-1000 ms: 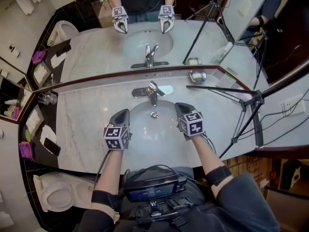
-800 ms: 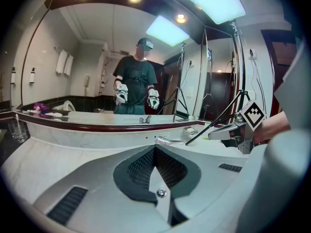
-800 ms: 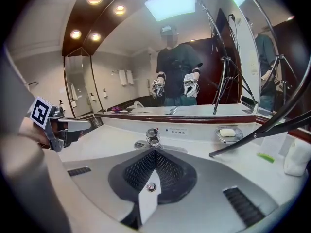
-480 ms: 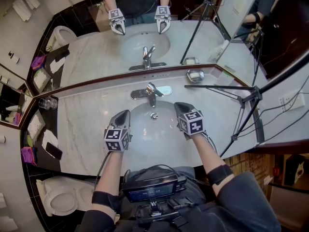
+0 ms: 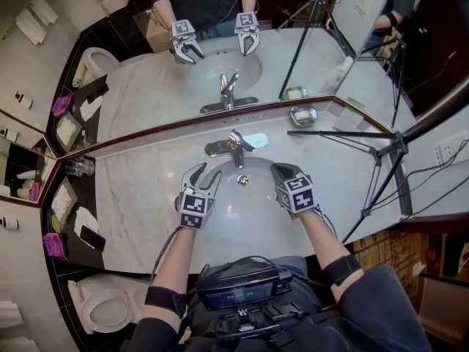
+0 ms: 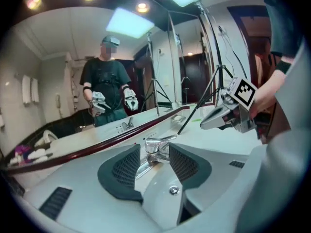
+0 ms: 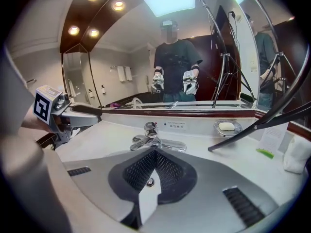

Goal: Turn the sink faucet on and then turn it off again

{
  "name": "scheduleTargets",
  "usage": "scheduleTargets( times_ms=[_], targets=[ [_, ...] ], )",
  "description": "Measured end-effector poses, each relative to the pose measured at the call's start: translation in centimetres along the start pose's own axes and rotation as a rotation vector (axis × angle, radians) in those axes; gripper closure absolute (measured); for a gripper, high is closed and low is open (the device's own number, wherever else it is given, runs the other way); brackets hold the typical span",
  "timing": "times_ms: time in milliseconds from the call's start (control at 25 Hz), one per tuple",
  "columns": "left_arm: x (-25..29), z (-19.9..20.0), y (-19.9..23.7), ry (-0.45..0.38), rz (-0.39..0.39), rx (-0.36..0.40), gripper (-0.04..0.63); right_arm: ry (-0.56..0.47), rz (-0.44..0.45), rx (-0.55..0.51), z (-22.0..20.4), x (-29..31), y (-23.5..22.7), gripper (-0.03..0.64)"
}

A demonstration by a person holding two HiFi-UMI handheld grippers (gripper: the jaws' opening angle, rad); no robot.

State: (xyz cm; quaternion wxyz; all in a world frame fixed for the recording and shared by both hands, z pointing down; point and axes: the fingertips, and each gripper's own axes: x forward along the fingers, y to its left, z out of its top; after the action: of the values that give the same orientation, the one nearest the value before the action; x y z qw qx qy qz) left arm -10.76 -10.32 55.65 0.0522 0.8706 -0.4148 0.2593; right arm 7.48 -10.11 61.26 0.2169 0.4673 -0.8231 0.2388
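Left gripper (image 5: 204, 176) first: its two jaws have just been opening and now stand well apart, with nothing gripped between the pads. Right gripper (image 5: 279, 169) beside it has its jaws together, tips meeting, and it holds nothing.

Count it up: two grippers, one faucet (image 5: 236, 147), one basin (image 5: 243, 213), one drain (image 5: 242, 181), one soap dish (image 5: 303, 115), one tripod (image 5: 344, 133), all on one marble counter (image 5: 135, 196) under one mirror (image 5: 135, 97).

Now the faucet. It sits straight ahead of the left gripper, past the fingertips and clear of them. The left gripper view shows the chrome faucet (image 6: 158, 147) framed right in the gap between the spread jaws, untouched. From the right gripper it lies ahead and a little to the left of the closed tips, apart from them; in the right gripper view the faucet (image 7: 148, 138) rises just above the point where the jaws meet.

Both grippers hang over the basin, one on each side of the drain, with the faucet beyond and between them. The soap dish and tripod stand off beyond the right gripper's outer side.
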Motion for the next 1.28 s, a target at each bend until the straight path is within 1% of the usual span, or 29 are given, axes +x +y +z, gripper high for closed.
scheduleTargets(
  times_ms=[120,200,360,480,520,720,840,1080,1280],
  targets=[
    [2.2,-0.5,-0.5,0.052,-0.014,0.204,0.362,0.01,-0.002,0.0,-0.5,0.4,-0.1,0.598],
    [3.6,-0.5,-0.8,0.073,-0.034,0.325,0.357,0.014,-0.005,0.004,-0.6,0.6,-0.4,0.598],
    [6.7,-0.2,-1.4,0.098,-0.063,0.485,0.357,0.016,-0.014,0.015,-0.5,0.7,-1.0,0.598],
    [8.7,-0.4,-2.1,0.119,-0.072,0.565,0.332,0.021,-0.022,0.026,-0.8,0.7,-1.3,0.598],
    [9.1,-0.2,-2.3,0.123,-0.068,0.582,0.314,0.023,-0.023,0.03,-0.9,0.7,-1.4,0.598],
    [11.5,0.3,-2.9,0.143,-0.073,0.625,0.311,0.028,-0.033,0.044,-1.2,0.8,-2.0,0.598],
    [12.9,0.3,-3.1,0.143,-0.076,0.634,0.311,0.031,-0.045,0.055,-1.3,0.6,-2.6,0.598],
    [15.5,-1.4,-4.1,0.153,-0.128,0.663,0.311,0.03,-0.065,0.085,-1.9,0.6,-3.8,0.598],
    [16.6,-1.6,-4.5,0.161,-0.13,0.669,0.311,0.044,-0.073,0.091,-2.4,0.6,-4.6,0.598]
  ],
)
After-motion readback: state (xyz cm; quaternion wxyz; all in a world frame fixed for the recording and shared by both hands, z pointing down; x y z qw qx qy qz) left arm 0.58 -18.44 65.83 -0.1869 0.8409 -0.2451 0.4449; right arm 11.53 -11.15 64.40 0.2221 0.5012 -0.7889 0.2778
